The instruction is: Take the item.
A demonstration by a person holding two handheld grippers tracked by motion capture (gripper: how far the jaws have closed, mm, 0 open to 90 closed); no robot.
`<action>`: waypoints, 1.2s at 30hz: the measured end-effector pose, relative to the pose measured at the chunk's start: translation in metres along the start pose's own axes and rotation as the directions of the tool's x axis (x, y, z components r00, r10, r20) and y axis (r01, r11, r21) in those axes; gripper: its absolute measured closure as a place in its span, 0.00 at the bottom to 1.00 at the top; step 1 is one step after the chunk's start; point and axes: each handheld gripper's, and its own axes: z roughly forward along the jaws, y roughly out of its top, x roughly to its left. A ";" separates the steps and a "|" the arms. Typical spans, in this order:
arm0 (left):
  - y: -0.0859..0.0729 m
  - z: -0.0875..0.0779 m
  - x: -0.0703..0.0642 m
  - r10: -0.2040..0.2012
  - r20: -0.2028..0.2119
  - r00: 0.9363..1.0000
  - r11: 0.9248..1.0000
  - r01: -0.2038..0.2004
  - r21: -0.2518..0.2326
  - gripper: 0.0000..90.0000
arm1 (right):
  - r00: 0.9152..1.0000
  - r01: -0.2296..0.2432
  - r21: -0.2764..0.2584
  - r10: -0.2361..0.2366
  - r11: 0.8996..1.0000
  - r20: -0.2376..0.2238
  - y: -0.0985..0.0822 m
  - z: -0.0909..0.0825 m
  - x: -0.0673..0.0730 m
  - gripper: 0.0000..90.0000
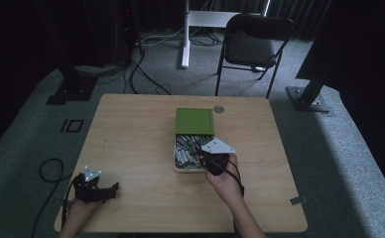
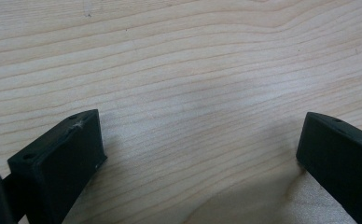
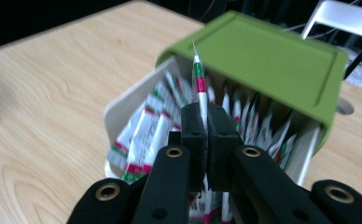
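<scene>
With the right gripper (image 3: pixel 206 122) pinching one sachet (image 3: pixel 199 88) edge-on between its pads directly above the box (image 3: pixel 123 109), I lift straight up until its lower end clears the sachets below, while the left gripper (image 2: pixel 202 149) rests spread on the table (image 2: pixel 179 60).

Showing a black left gripper (image 1: pixel 112 188) with a grey three-cornered plate dotted with small white marks, and trailing a black cable looping off the table edge. Showing a black right gripper (image 3: pixel 206 122) topped by a paler plate, with brass-ringed screw holes gleaming along its matte black linkage arms. Showing blocky, square-edged black jaws on the left one, each with a small round hole and one scuffed pale at its corner; wearing no sleeves over the forearms.
</scene>
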 end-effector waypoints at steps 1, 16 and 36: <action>0.000 0.000 0.000 0.001 0.000 1.000 1.000 -0.001 0.000 0.02 | 1.000 0.008 -0.005 -0.008 1.000 0.003 0.003 -0.002 -0.001 0.98; 0.000 0.000 0.000 0.001 0.000 1.000 1.000 -0.001 0.000 0.02 | 0.995 -0.001 -0.072 0.009 0.997 0.102 0.024 -0.032 -0.035 0.98; 0.000 0.000 0.000 0.001 -0.001 1.000 1.000 -0.001 -0.001 0.02 | 0.959 -0.090 -0.037 0.097 0.995 0.267 -0.020 -0.037 -0.096 0.98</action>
